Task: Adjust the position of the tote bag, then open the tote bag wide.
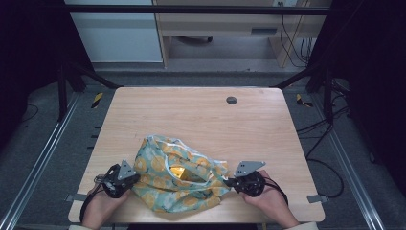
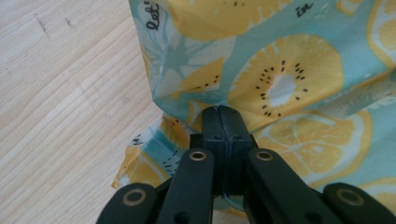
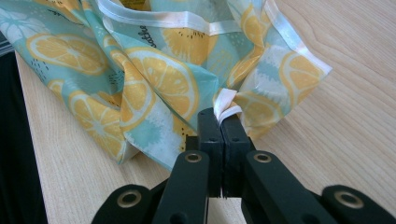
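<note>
the thin teal fabric bag printed with yellow citrus slices (image 1: 177, 179) lies crumpled near the front edge of the pale wooden table (image 1: 201, 115) — soft and light, likely slippery — with the left gripper (image 2: 219, 112) pinching its cloth and the right gripper (image 3: 220, 116) pinching its white-taped hem, probably the firmer hold.

The high view looks forward and down over the whole worktop (image 1: 201, 115). Each gripper view sits low and close behind its tongs, facing the fruit-print bag (image 1: 177, 175), which all three views share.

Wooden table (image 1: 201, 115) under fruit-print bag (image 1: 158, 177)
</note>
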`<state>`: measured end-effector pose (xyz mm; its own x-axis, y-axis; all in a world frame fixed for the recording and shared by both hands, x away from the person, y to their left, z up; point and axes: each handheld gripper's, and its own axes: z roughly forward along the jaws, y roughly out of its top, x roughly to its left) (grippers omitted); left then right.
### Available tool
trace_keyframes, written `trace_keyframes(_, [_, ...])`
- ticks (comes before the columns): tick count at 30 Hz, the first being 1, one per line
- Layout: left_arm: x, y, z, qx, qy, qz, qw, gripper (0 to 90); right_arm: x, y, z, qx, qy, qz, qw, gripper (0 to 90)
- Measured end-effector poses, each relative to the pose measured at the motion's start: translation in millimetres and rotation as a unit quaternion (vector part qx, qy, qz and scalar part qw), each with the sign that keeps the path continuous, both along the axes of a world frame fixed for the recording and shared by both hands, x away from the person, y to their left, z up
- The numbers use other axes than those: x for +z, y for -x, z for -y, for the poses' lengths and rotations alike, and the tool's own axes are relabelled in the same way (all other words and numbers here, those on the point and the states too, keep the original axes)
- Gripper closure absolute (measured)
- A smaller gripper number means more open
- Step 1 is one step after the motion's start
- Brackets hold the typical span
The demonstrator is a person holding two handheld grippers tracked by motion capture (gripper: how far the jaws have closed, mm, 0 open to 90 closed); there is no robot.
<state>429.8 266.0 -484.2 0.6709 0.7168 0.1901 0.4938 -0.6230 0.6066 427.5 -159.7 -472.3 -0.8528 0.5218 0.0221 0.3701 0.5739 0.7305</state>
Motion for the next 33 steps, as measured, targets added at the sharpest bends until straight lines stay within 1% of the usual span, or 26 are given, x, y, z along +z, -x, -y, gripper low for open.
trace_keyframes(3, [-0.9,-4.4,1.1,0.002,-0.003,0.003,1.0000,90.0,-0.1,-0.4,0.7,-0.001,0.002,0.000,1.0000,89.8])
trace_keyframes(4, [-1.5,-5.3,1.9,0.005,0.001,0.004,1.0000,90.0,-0.1,-0.7,0.9,-0.002,0.003,0.001,1.0000,89.8])
trace_keyframes(5, [-1.4,-6.7,2.0,0.004,-0.004,0.005,1.0000,90.0,-0.2,-0.9,1.1,-0.002,0.002,0.000,1.0000,89.8])
trace_keyframes(7, [-1.7,-9.8,2.5,0.006,-0.003,0.007,1.0000,90.0,-0.8,-1.4,1.4,-0.006,0.000,-0.001,1.0000,89.8])
trace_keyframes(8, [-2.0,-12.5,2.4,0.009,0.004,0.007,0.9999,90.0,-0.9,-2.0,1.9,-0.009,0.002,-0.002,1.0000,89.7])
trace_keyframes(10, [-1.9,-14.1,2.2,0.011,0.005,0.007,0.9999,90.0,-0.9,-2.6,2.4,-0.010,0.002,0.000,0.9999,89.7])
trace_keyframes(11, [-2.7,-17.5,2.1,0.015,0.013,0.007,0.9998,90.0,-0.9,-3.2,3.5,-0.015,-0.002,-0.002,0.9999,89.3])
trace_keyframes(13, [-2.2,-18.4,2.8,0.019,0.017,0.008,0.9996,90.0,-1.0,-3.3,3.8,-0.017,-0.003,-0.002,0.9999,89.2])
trace_keyframes(14, [-1.5,-18.7,2.8,0.017,0.016,0.008,0.9997,89.6,-1.3,-3.4,4.2,-0.016,-0.003,-0.002,0.9999,88.9])
trace_keyframes(16, [-0.7,-17.7,2.9,0.017,0.016,0.010,0.9997,86.2,-1.3,-2.8,4.6,-0.017,-0.001,0.001,0.9999,87.1])
trace_keyframes(17, [0.4,-16.1,2.7,0.018,0.016,0.014,0.9996,83.6,-1.1,-2.5,4.9,-0.018,-0.001,0.001,0.9998,85.1])
trace_keyframes(18, [2.9,-14.4,1.5,0.023,0.025,0.020,0.9992,77.0,-0.5,-1.6,6.0,-0.027,-0.004,0.001,0.9996,79.7])
trace_keyframes(19, [4.7,-13.7,0.5,0.026,0.030,0.023,0.9989,73.8,0.0,-1.0,6.9,-0.031,-0.006,0.001,0.9995,76.7])
trace_keyframes(20, [5.6,-13.2,0.0,0.028,0.039,0.028,0.9985,71.1,0.2,-0.4,7.9,-0.035,-0.009,0.001,0.9993,72.8])
trace_keyframes(21, [5.6,-13.2,0.0,0.028,0.039,0.028,0.9985,68.3,0.6,0.6,8.6,-0.041,-0.012,0.001,0.9991,68.3])
trace_keyframes(22, [6.9,-12.4,-0.5,0.030,0.043,0.030,0.9982,68.3,0.6,0.6,8.6,-0.041,-0.012,0.001,0.9991,68.3])
trace_keyframes(23, [8.8,-11.1,-1.2,0.032,0.047,0.033,0.9979,63.8,1.9,2.3,10.8,-0.054,-0.016,0.005,0.9984,59.3])
trace_keyframes(25, [11.8,-8.2,-2.6,0.032,0.053,0.037,0.9974,58.5,3.9,4.7,13.0,-0.062,-0.022,0.012,0.9978,51.4])
trace_keyframes(26, [15.0,-4.4,-3.9,0.033,0.057,0.040,0.9971,56.3,4.8,6.2,13.8,-0.067,-0.025,0.015,0.9973,46.7])
trace_keyframes(27, [15.0,-4.4,-3.9,0.033,0.057,0.040,0.9971,55.2,5.8,8.0,14.5,-0.072,-0.026,0.017,0.9969,42.8])
trace_keyframes(28, [16.7,-2.0,-4.7,0.032,0.060,0.044,0.9967,55.2,5.8,8.0,14.5,-0.072,-0.026,0.017,0.9969,42.8])
trace_keyframes(31, [21.1,3.7,-7.1,0.034,0.072,0.050,0.9956,50.0,6.5,12.2,16.2,-0.079,-0.029,0.022,0.9962,31.1])
trace_keyframes(32, [22.7,5.5,-8.1,0.031,0.073,0.052,0.9954,50.0,6.5,12.2,16.2,-0.079,-0.029,0.022,0.9962,31.1])
trace_keyframes(33, [24.4,7.2,-8.9,0.031,0.079,0.055,0.9949,49.4,6.8,12.7,16.3,-0.081,-0.029,0.023,0.9960,28.6])
